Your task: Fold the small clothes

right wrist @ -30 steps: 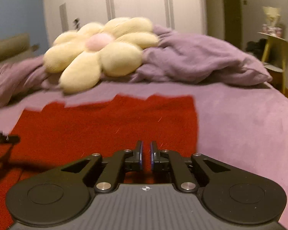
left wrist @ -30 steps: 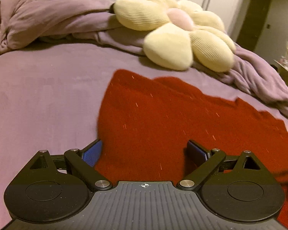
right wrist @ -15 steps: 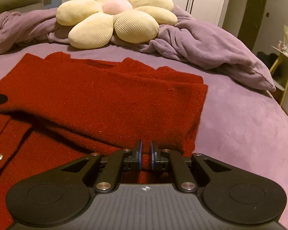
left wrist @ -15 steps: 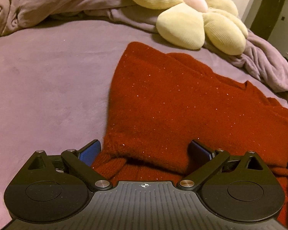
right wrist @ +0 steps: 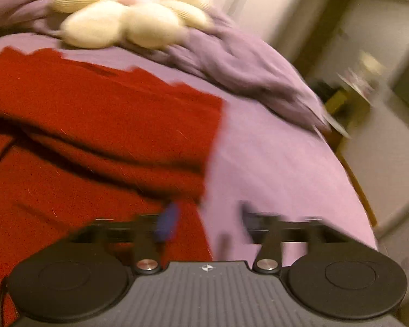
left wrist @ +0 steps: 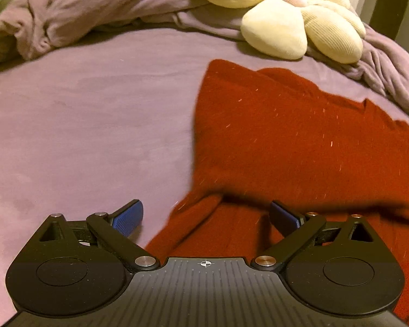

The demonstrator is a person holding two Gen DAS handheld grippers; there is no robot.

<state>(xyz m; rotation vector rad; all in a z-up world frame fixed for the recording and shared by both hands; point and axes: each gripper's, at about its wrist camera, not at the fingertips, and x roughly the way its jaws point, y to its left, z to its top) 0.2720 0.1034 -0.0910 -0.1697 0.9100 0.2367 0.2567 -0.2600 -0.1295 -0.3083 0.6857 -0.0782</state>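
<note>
The red sweater point(left wrist: 300, 141) is laid folded on the bed point(left wrist: 81, 114) — flower cushion point(left wrist: 291, 13) and rumpled blanket point(right wrist: 231, 62) beyond; left claw point(left wrist: 207, 215) spread, right claw point(right wrist: 207, 218) opening, nothing pinched.

So the count: one red knit garment point(left wrist: 300, 141) folded over on the bed point(left wrist: 81, 109), one flower-shaped cushion point(left wrist: 286, 13) up at 12 o'clock, one crumpled purple blanket point(left wrist: 68, 13) behind it, and two hand-held grippers, left point(left wrist: 205, 218) and right point(right wrist: 207, 223).

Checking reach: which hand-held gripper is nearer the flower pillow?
Can't tell; neither is close. Left hand-held gripper and right hand-held gripper both sit at the red sweater's near edge, flower pillow beyond it.
</note>
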